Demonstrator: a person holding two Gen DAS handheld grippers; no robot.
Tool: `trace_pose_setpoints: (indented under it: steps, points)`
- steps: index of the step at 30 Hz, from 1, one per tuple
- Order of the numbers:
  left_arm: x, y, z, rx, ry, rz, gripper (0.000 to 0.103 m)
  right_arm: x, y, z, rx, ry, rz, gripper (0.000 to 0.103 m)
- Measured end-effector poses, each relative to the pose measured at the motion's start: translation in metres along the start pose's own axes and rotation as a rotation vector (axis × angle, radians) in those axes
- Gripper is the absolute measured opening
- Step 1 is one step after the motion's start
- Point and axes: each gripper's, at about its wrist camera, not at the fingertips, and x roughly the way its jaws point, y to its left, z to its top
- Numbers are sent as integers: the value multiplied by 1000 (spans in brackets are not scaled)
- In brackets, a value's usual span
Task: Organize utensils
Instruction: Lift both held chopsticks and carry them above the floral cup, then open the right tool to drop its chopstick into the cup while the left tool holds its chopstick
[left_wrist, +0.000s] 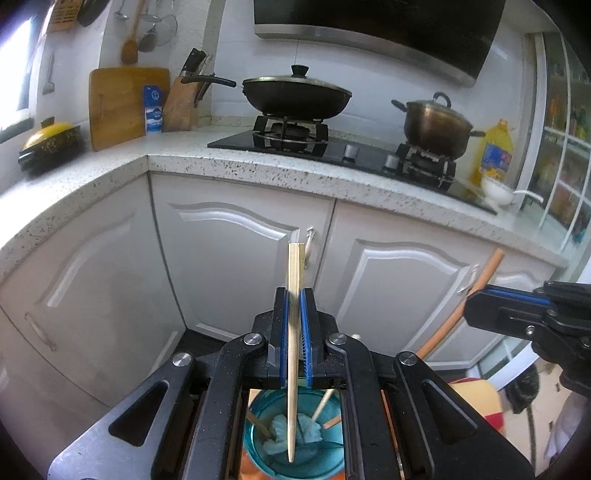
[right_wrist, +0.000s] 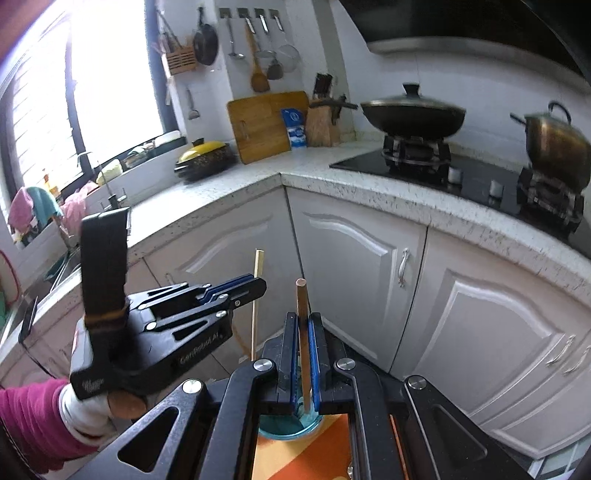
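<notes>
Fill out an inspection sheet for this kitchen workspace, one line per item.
Surface: speckled countertop, mostly bare in front.
Job's things: pale chopstick, brown stick, teal cup below holding more sticks.
Clutter: cutting board, knife block, wok, pot, oil bottle.
Grippers: left claw shut on pale chopstick; right claw shut on brown stick.
Cables: nothing seen.
Surroundings: white cabinets, window.

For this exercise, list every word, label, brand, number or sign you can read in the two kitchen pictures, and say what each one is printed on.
"GenRobot.AI": white lettering on the side of the left gripper, right wrist view; roughly legible.
Small white logo at the handle end of that gripper: too small to read.
Blue packet by the knife block: print too blurred to read.
Oil bottle label: too blurred to read.
Nothing else is readable.
</notes>
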Motion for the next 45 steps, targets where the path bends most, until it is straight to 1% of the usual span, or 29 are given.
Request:
trace_pose_setpoints:
  steps: [5, 10, 13, 16, 19, 24, 29, 31, 32, 33, 34, 35, 42, 43, 45]
  points:
    - [24, 3, -15, 0, 28, 28, 5, 33, -13, -15, 42, 62, 22, 5]
    - [37, 4, -24, 8, 33, 51, 5, 60, -28, -30, 79, 119, 33, 5]
    - [40, 5, -22, 7, 47, 35, 5, 66, -35, -35, 95, 131, 41, 5]
    - [34, 3, -15, 13, 32, 21, 5, 72, -37, -39, 91, 152, 38, 5]
    - [33, 1, -15, 12, 39, 7, 5, 80, -41, -43, 106, 166, 39, 5]
    - [37, -1, -28, -6, 107, -29, 5, 91, -41, -51, 115, 192, 39, 5]
    - [35, -1, -40, -12, 140, -47, 5, 86, -47, -54, 146, 187, 39, 5]
    - [34, 1, -43, -20, 148, -49, 5, 82, -49, -56, 154, 186, 38, 9]
    - [33, 2, -44, -25, 148, -48, 5, 80, -49, -58, 156, 186, 37, 15]
    - [32, 3, -44, -30, 148, -47, 5, 77, -50, -60, 159, 186, 36, 25]
    - [31, 4, -45, -36, 148, -47, 5, 75, -49, -61, 161, 188, 36, 29]
    - [29, 5, -45, -41, 148, -49, 5, 73, -49, -64, 163, 191, 39, 31]
    - [18, 10, -44, -84, 154, -68, 6, 61, -39, -74, 143, 203, 56, 31]
    - [16, 11, -44, -88, 150, -68, 8, 58, -36, -75, 132, 202, 57, 31]
    - [12, 13, -42, -99, 144, -69, 18, 56, -33, -75, 119, 205, 58, 31]
